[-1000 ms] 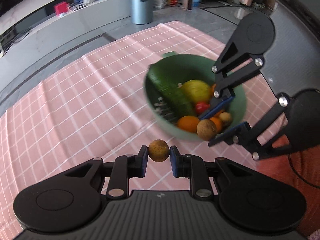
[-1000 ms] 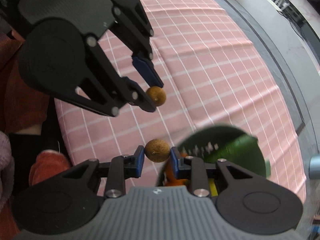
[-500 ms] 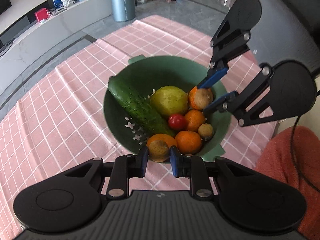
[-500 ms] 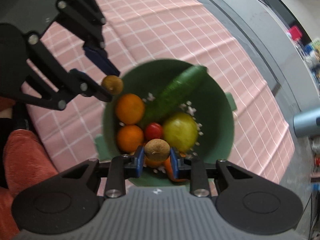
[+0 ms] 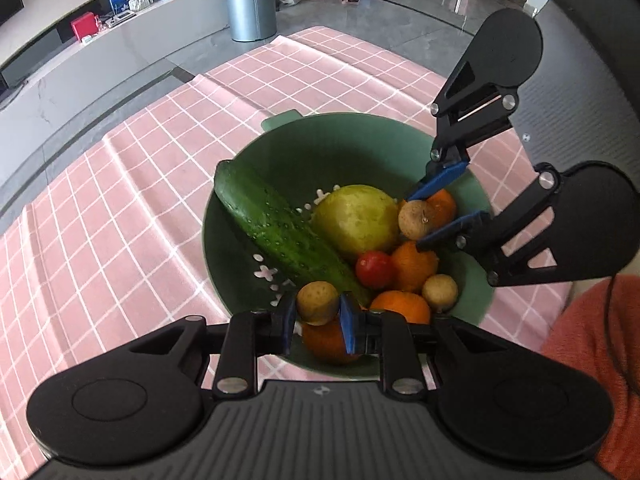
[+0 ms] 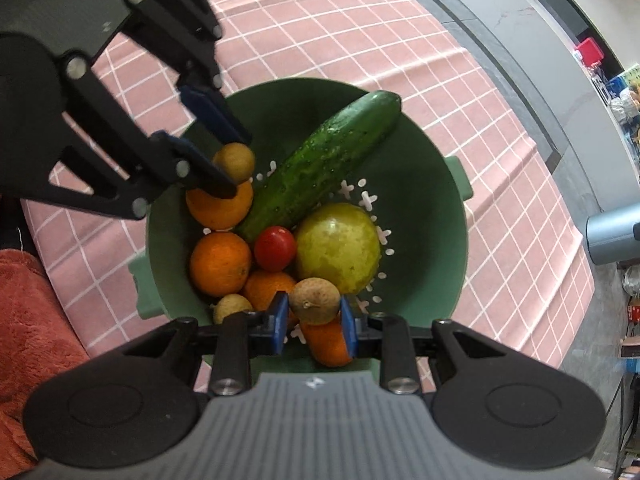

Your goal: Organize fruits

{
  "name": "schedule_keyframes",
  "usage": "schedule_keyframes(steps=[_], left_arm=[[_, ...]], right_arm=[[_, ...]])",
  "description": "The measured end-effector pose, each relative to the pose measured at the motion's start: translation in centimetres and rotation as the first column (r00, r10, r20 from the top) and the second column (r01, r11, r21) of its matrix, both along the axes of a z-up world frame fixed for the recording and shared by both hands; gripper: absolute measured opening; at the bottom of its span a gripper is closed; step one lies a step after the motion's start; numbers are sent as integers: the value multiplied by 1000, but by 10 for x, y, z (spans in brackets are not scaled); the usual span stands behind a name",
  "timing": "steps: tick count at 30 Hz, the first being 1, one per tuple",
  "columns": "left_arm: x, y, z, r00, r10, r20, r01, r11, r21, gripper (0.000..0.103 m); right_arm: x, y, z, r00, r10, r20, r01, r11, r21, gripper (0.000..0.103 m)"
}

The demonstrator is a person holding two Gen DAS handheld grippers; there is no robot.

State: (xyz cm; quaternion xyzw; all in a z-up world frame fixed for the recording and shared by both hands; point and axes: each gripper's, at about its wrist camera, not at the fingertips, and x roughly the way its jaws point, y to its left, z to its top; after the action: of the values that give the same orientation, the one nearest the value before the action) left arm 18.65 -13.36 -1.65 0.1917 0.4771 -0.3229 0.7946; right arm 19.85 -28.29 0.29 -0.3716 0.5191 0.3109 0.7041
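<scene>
A green colander bowl [image 5: 312,148] [image 6: 432,184] sits on the pink checked cloth. It holds a cucumber [image 5: 276,232] [image 6: 328,160], a yellow-green fruit [image 5: 354,220] [image 6: 340,248], a cherry tomato [image 5: 374,269] [image 6: 275,249], several oranges and a loose longan [image 5: 440,291] [image 6: 230,307]. My left gripper [image 5: 317,312] [image 6: 224,160] is shut on a longan [image 5: 317,303] [image 6: 236,162] over the bowl's near rim. My right gripper [image 6: 313,312] [image 5: 430,222] is shut on another longan [image 6: 314,300] [image 5: 416,219] over the bowl.
The pink checked tablecloth [image 5: 120,208] [image 6: 400,40] covers the table. A rust-red cloth [image 5: 592,360] [image 6: 36,320] lies beside the table edge. A grey bin [image 5: 250,2] [image 6: 614,234] stands on the floor beyond the table.
Both grippers have moved over the bowl, each still holding its longan, and have come lower and closer to the fruit inside.
</scene>
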Motion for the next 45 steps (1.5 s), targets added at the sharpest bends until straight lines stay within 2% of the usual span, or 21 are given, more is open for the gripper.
schedule_keyframes(steps=[10, 15, 18, 20, 22, 26, 27, 29, 35, 39, 43, 45], left_arm=[[9, -1, -10, 999, 34, 12, -34, 999, -16, 27], [11, -1, -11, 999, 46, 14, -46, 999, -14, 33], [8, 0, -9, 999, 40, 26, -40, 999, -22, 46], [6, 0, -6, 999, 31, 44, -29, 999, -34, 54], [3, 0, -1, 998, 29, 60, -27, 999, -37, 56], [-1, 0, 12, 996, 38, 83, -35, 999, -37, 59], [-3, 0, 16, 995, 40, 89, -36, 999, -38, 59], [-6, 1, 24, 994, 45, 99, -42, 998, -36, 62], [-23, 9, 47, 987, 69, 145, -63, 997, -42, 63], [-38, 14, 62, 975, 99, 201, -90, 995, -53, 64], [-56, 23, 82, 954, 132, 269, -115, 990, -79, 68], [-65, 27, 90, 944, 148, 294, -126, 988, -91, 69]], right_arm=[[5, 4, -7, 1000, 19, -9, -19, 1000, 1, 25], [7, 1, -7, 1000, 8, -9, -7, 1000, 7, 25], [6, 2, -7, 1000, 12, -8, -12, 1000, 4, 25], [6, 3, -6, 1000, 13, -11, -13, 1000, 4, 30], [5, 4, -4, 1000, 14, -4, -14, 1000, 5, 40], [0, 6, 5, 1000, 20, 1, -20, 1000, 8, 43], [-2, 6, 8, 1000, 22, 6, -22, 1000, 6, 48], [-6, 7, 15, 1000, 22, 18, -22, 1000, 8, 50], [-24, 10, 38, 996, 6, 86, -8, 1000, 24, 60], [-38, 14, 55, 989, -4, 146, -3, 999, 49, 69], [-49, 15, 71, 978, -73, 195, 58, 995, 83, 69], [-57, 16, 80, 969, -110, 222, 88, 991, 104, 74]])
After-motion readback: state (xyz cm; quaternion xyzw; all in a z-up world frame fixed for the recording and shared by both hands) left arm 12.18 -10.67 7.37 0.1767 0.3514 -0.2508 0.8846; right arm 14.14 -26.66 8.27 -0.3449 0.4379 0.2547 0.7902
